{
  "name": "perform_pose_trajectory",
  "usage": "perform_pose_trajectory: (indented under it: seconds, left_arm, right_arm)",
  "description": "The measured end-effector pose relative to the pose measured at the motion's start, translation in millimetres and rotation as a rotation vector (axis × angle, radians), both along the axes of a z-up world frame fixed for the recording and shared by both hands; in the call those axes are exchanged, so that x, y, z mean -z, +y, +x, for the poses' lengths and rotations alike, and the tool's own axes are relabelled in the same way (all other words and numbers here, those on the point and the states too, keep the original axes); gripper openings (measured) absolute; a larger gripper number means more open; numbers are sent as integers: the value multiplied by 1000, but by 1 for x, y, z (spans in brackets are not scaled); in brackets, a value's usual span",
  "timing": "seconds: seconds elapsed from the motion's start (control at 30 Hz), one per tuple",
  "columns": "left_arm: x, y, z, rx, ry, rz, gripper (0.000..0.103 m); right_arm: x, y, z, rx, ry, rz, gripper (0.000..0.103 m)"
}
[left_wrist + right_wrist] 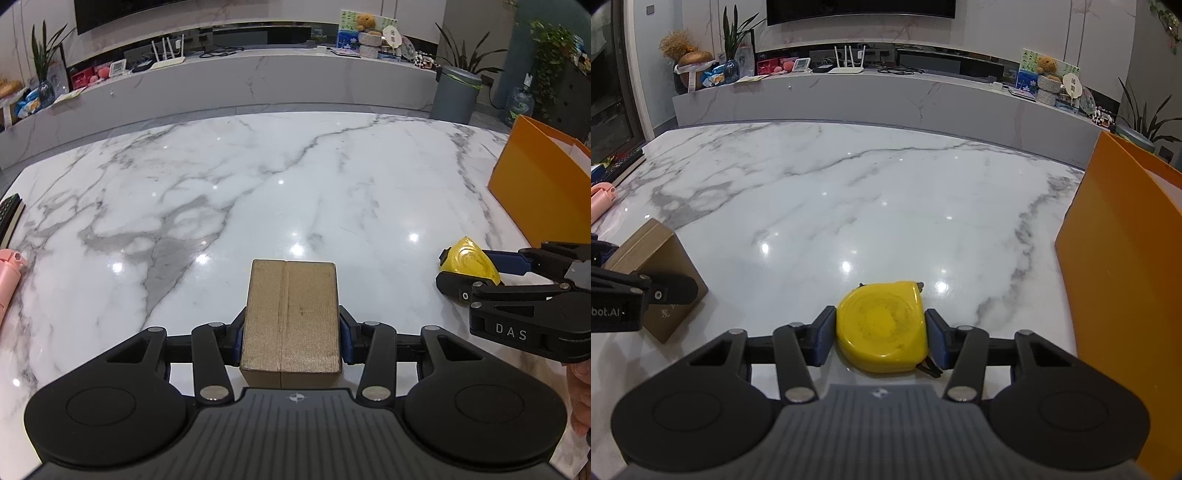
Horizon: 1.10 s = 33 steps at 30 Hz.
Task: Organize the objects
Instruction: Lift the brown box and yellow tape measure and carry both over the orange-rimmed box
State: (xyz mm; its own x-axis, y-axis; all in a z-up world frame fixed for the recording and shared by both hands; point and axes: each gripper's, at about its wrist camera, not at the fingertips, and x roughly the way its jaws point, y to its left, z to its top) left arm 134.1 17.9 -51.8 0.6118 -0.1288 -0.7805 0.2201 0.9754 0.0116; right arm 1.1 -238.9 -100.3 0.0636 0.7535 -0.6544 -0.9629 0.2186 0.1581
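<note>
Left gripper [291,332] pinches the cardboard box [291,314] at lower centre, right gripper [881,332] clamps the yellow tape measure [882,325] at lower centre. Orange bag [1126,277] stands right edge. Keep both grips firm, lift clear of the marble table [849,184], carry level.

We see our right hand-held gripper [881,328] closed on a yellow tape measure [882,326], one blue pad [825,332] pressed against each side of it, above the marble worktop [868,206]. At the left edge our left hand-held gripper [670,290] reaches across a brown cardboard box [652,254]; we cannot tell its jaw position here. An orange bag [1123,295] stands upright on the right, near the tape measure. A pink object [602,195] lies far left.
</note>
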Motion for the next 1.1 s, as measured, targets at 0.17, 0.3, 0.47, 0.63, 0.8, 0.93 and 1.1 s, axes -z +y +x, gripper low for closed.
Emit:
perform_pose_trajectory:
  seconds: [0.17,0.3,0.47,0.63,0.8,0.93,1.1]
  left_arm:
    - [-5,-6,-8,23,-4,4,51]
    - [-15,-9,-18,31,-24,6,51]
    - [-31,-6,-33,8,-43,-27,51]
    - [-52,-4,-50,-13,-77,-67,51]
    - [-66,-17,-54,-11,-99,-40,51]
    - [-79,-34,-54,2,-119,-33,51]
    - [-101,-59,-62,24,-135,-25,51]
  right_arm:
    - [-5,-5,-4,-14,-36,2,53]
    - [-15,-12,-3,-22,-39,8,53]
    - [-33,-26,-5,-27,-62,24,53]
    - [-59,-43,-8,-56,-81,71,53]
    - [-81,-57,-7,-81,-91,119,53]
    - [-97,-64,0,-92,-112,154,53]
    - [-122,-82,25,-50,-88,174,53]
